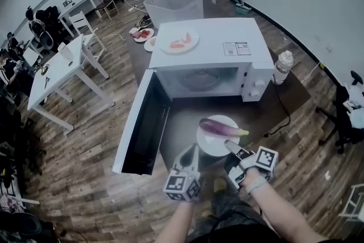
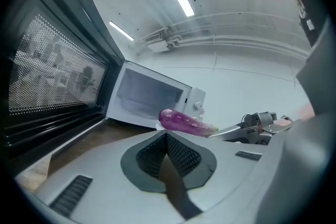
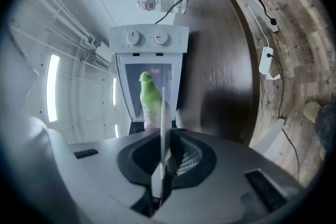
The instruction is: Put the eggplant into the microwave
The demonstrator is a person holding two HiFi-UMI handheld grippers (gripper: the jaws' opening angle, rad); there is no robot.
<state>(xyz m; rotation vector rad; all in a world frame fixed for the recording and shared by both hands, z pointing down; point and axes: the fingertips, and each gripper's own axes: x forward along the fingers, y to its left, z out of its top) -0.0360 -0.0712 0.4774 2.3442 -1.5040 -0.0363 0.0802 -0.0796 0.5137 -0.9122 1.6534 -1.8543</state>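
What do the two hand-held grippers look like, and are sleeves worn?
The left hand-held gripper and right hand-held gripper are light grey wedges with dark ribbed pads. Each carries a white cube with black square markers. No sleeves show on the forearms.

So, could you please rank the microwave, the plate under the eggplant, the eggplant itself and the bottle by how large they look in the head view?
1. microwave
2. plate
3. eggplant and bottle: they look about alike, so I leave them unranked.
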